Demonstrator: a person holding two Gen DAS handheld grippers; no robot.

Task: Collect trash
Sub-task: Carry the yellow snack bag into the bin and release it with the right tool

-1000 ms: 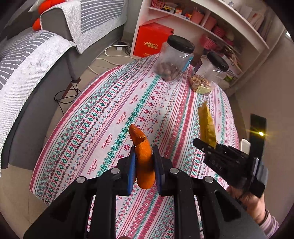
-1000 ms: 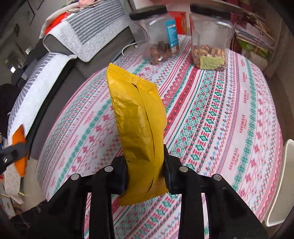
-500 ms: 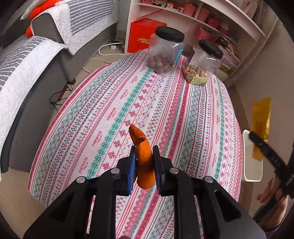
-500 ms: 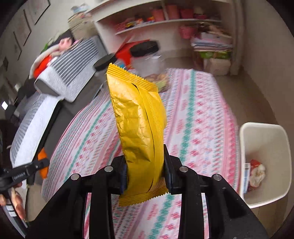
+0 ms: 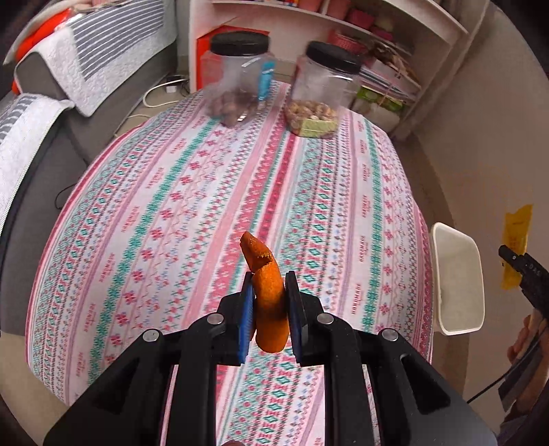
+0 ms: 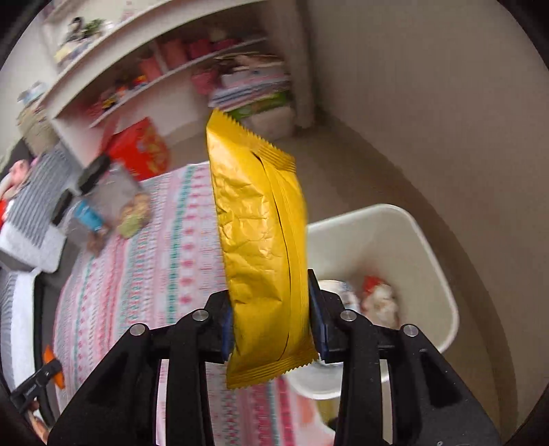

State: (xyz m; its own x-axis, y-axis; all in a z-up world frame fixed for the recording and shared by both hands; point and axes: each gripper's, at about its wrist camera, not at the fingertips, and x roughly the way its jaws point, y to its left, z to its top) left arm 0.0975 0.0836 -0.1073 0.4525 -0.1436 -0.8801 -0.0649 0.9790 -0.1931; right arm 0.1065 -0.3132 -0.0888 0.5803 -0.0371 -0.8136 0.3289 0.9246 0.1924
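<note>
My left gripper [image 5: 268, 310]: I have it pinched on an orange peel [image 5: 267, 295], blue pads pressed against both sides, held above the near part of the table.
Orange peel: stands upright between the pads, its torn curled tip pointing away from me; from the right wrist view I see it only as a small orange scrap [image 6: 55, 368] at the far left edge.
My right gripper [image 6: 271, 317]: clamped on a yellow wrapper [image 6: 262, 254], one finger on each long side of its lower half; in the left wrist view it [image 5: 511, 257] hangs out past the table's right edge.
Yellow wrapper: upright, crinkled foil with serrated ends, its back seam facing my camera; it hangs in the air over the near left part of the bin.
White bin [image 6: 432, 260]: on the floor just beside the table's right edge; I see crumpled red and white trash [image 6: 377, 298] inside. From the left wrist view its rim [image 5: 437, 274] shows beside the cloth.
Table [image 5: 192, 192]: covered in a pink, teal and white patterned cloth.
Two jars [image 5: 317, 92]: clear, black-lidded, side by side at the far end of the table, holding nuts or snacks.
Shelf unit [image 5: 343, 31]: white, behind the jars.
Sofa [image 5: 85, 65]: grey with striped covers, far left.
</note>
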